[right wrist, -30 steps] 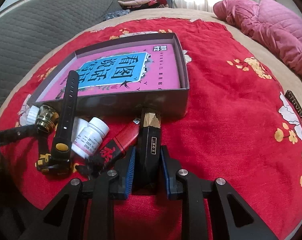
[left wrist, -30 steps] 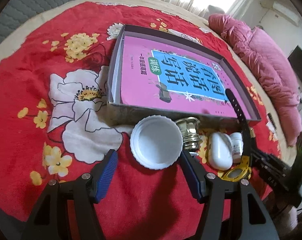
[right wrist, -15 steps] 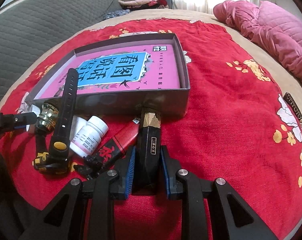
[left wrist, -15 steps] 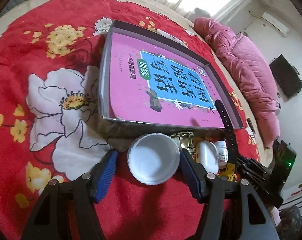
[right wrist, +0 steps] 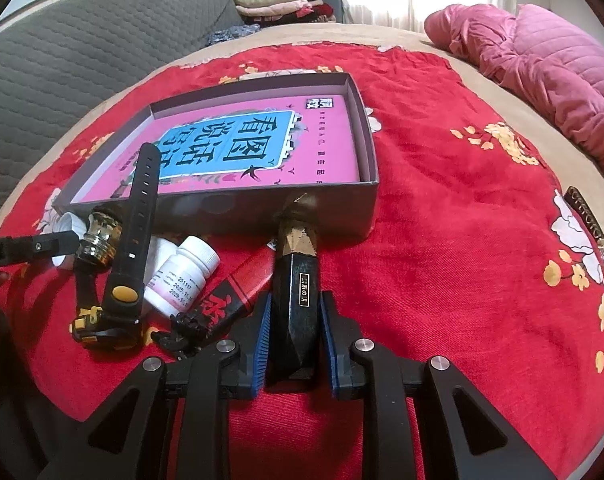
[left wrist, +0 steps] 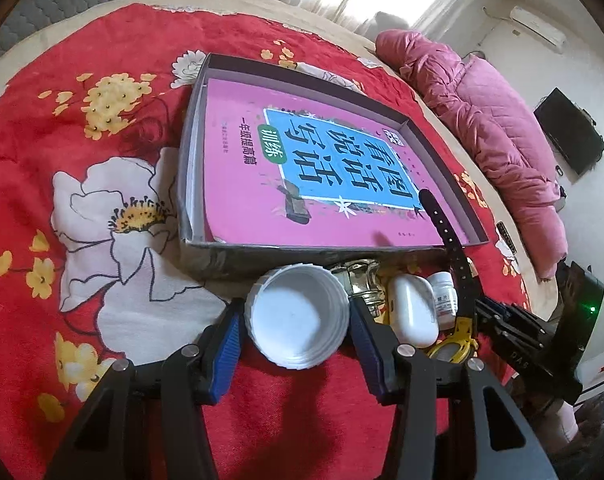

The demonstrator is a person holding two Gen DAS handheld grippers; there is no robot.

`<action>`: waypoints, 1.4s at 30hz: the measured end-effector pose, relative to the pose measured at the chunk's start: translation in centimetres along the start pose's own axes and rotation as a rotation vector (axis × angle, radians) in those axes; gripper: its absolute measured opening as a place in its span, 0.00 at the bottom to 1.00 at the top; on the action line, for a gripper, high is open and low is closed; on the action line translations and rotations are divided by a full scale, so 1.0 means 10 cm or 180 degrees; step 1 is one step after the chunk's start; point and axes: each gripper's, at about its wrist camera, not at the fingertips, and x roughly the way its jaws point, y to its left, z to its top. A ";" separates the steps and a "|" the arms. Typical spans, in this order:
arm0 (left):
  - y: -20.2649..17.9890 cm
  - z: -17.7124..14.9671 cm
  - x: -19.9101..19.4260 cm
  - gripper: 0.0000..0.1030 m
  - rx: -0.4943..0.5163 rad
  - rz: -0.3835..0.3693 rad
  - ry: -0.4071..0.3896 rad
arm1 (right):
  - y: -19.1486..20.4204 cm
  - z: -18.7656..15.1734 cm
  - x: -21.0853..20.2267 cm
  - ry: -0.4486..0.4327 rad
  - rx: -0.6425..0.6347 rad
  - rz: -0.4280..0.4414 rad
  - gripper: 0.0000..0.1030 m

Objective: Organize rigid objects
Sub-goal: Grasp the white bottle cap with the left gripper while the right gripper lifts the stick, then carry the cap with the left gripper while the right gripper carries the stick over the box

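Note:
My left gripper (left wrist: 297,322) is shut on a white plastic lid (left wrist: 297,316), its blue pads touching the lid's two sides, just in front of the grey box (left wrist: 229,258). A pink book (left wrist: 302,176) lies inside the box. My right gripper (right wrist: 295,334) is shut on a black faceted bottle with a gold top (right wrist: 297,264), whose top rests against the box's front wall (right wrist: 342,212). Between them lie a brass fitting (left wrist: 362,280), a white case (left wrist: 414,312), a white pill bottle (right wrist: 185,276), a black-and-yellow watch (right wrist: 129,248) and a red-and-black tube (right wrist: 237,292).
Everything sits on a red flowered blanket (right wrist: 442,240) on a bed. A pink quilted coat (right wrist: 542,56) lies at the far right edge. A grey quilted headboard (right wrist: 81,60) stands to the left, with folded clothes (right wrist: 273,4) behind.
My left gripper has closed in from wide open until its pads touch the white lid. My right gripper still holds the black bottle in the same place.

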 end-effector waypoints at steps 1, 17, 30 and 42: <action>0.01 0.00 -0.01 0.50 -0.0011 0.0000 -0.0002 | 0.00 0.00 -0.01 -0.0007 0.0007 0.0010 0.22; 0.01 -0.02 -0.31 0.50 -0.0055 -0.0126 -0.0274 | -0.05 0.01 -0.13 -0.0110 0.0167 0.0202 0.22; 0.03 0.10 -0.40 0.50 -0.0176 -0.0129 -0.0483 | -0.08 0.08 -0.49 -0.0486 0.0309 0.0243 0.22; -0.07 0.26 -0.34 0.50 -0.0072 -0.0047 -0.0655 | 0.13 0.35 -0.55 -0.0615 0.0219 0.0138 0.22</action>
